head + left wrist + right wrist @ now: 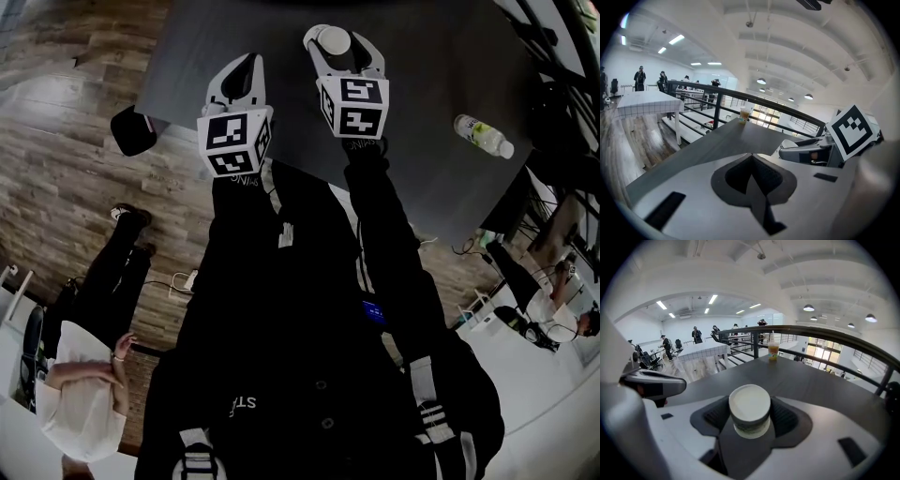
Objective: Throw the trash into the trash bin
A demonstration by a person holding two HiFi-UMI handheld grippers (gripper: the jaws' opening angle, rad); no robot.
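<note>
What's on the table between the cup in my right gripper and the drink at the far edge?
Nothing: the right gripper view shows bare dark tabletop from the white cup in the right gripper to the drink cup at the far edge.

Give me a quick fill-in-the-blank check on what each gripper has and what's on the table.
1. The right gripper is shut on a cup whose colour is ____.
2. The left gripper, fingers together, holds ____.
3. The plastic bottle on the dark table is lying on its ____.
4. The drink cup at the table's far edge stands ____.

Missing words: white; nothing; side; upright.
</note>
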